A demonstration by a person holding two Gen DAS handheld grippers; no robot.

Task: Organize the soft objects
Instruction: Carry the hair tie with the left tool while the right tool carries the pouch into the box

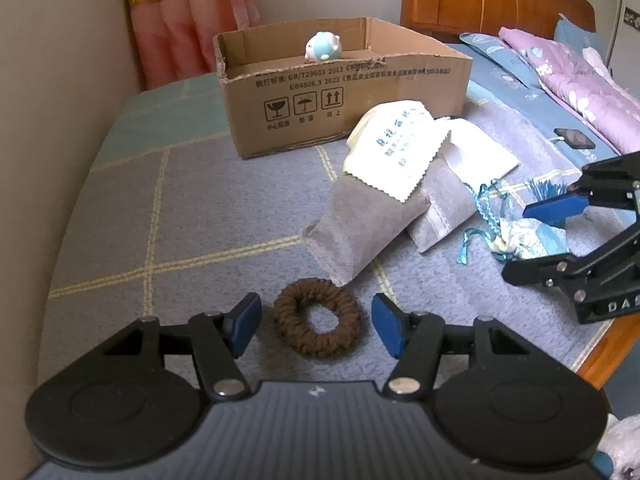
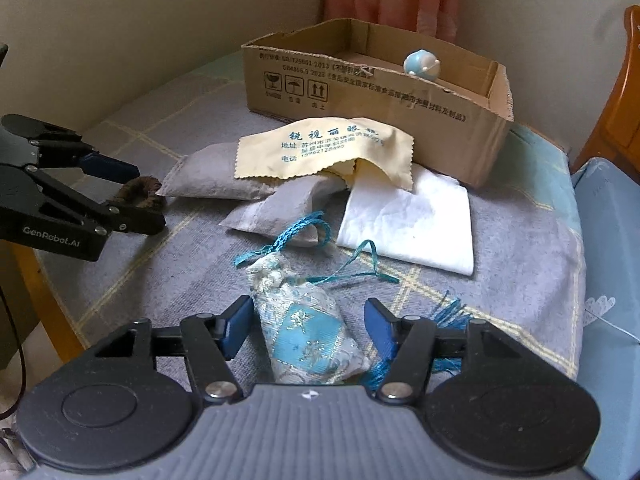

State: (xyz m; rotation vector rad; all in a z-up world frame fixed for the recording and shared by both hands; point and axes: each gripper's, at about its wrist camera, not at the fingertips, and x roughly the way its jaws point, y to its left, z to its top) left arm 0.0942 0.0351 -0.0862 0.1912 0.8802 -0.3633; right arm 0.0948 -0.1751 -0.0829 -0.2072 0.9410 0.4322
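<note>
The left gripper (image 1: 316, 326) hovered over the bed (image 1: 200, 208), its fingers apart on either side of a brown knitted ring (image 1: 318, 323) lying flat on the checked blanket; the blue pads stood clear of the ring. The right gripper (image 2: 308, 326) had its fingers spread around a pale blue embroidered pouch (image 2: 310, 340) with teal cords, with a gap on both sides. Beyond lay two grey sachets (image 2: 208, 178), a yellow printed cloth (image 2: 324, 148) draped across them, and a white cloth (image 2: 412, 224). An open cardboard box (image 1: 344, 92) stood behind, holding a small blue-and-white toy (image 1: 323, 46).
</note>
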